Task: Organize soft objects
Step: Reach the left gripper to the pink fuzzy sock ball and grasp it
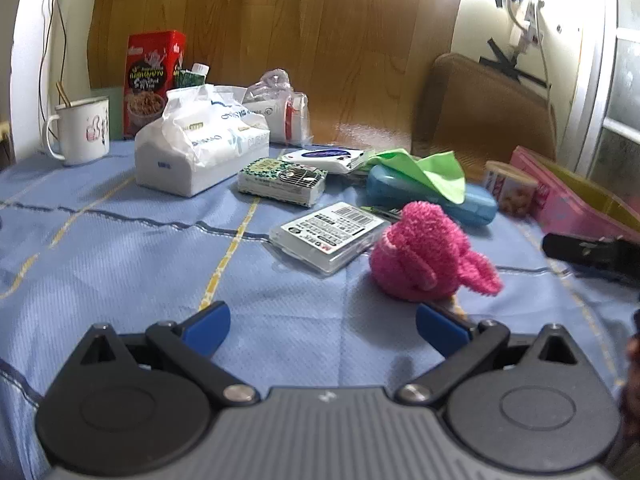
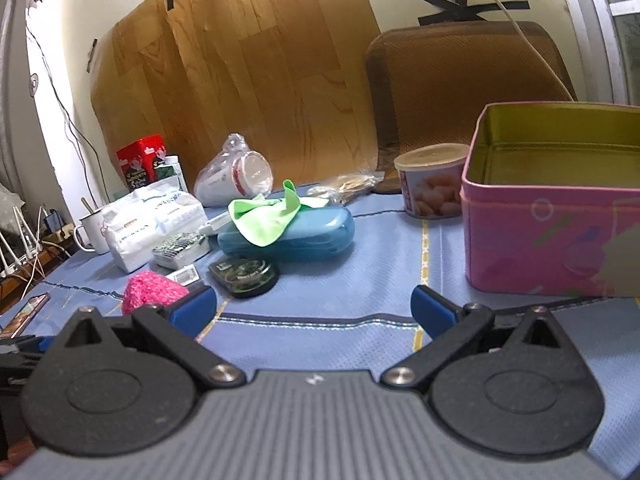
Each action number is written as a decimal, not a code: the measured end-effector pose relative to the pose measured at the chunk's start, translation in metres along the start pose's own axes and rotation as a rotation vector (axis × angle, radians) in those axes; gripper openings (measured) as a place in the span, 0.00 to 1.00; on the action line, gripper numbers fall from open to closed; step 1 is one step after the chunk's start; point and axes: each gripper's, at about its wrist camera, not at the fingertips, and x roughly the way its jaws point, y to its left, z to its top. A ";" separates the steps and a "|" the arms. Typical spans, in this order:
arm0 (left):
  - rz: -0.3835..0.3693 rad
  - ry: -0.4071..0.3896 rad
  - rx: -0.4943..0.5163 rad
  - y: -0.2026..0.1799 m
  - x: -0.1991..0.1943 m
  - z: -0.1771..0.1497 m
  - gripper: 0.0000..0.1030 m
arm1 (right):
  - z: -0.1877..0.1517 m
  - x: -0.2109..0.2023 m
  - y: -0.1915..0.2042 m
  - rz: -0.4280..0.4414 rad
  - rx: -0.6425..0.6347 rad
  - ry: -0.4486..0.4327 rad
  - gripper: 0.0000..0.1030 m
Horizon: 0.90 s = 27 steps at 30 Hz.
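Observation:
A fluffy pink knitted piece [image 1: 430, 254] lies on the blue tablecloth, just ahead and to the right of my left gripper [image 1: 322, 330], which is open and empty. It also shows in the right wrist view [image 2: 150, 290], behind the left finger. A green cloth [image 1: 430, 172] is draped over a blue case [image 1: 476, 200]; both show in the right wrist view, cloth [image 2: 264, 216] and case [image 2: 316, 236]. A pink tin box [image 2: 552, 240] stands open and empty at the right. My right gripper [image 2: 314, 312] is open and empty, low over the cloth.
A tissue pack [image 1: 196, 152], mug [image 1: 82, 130], red box [image 1: 154, 76], bagged cups [image 1: 286, 110], small packets [image 1: 282, 180], a clear plastic case [image 1: 330, 234], a round black tin [image 2: 244, 276] and a snack cup [image 2: 432, 180] crowd the table. A brown chair [image 2: 464, 80] stands behind.

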 end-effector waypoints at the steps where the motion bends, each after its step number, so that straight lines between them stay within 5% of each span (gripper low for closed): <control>1: -0.009 -0.001 -0.011 0.002 -0.001 0.001 1.00 | 0.000 0.001 -0.001 0.000 0.004 0.004 1.00; 23: -0.121 -0.020 -0.082 0.018 -0.023 0.026 1.00 | 0.000 0.003 0.004 -0.002 -0.007 0.020 1.00; 27: -0.117 -0.013 -0.090 0.026 -0.021 0.036 1.00 | 0.002 0.004 0.015 0.057 -0.023 0.036 1.00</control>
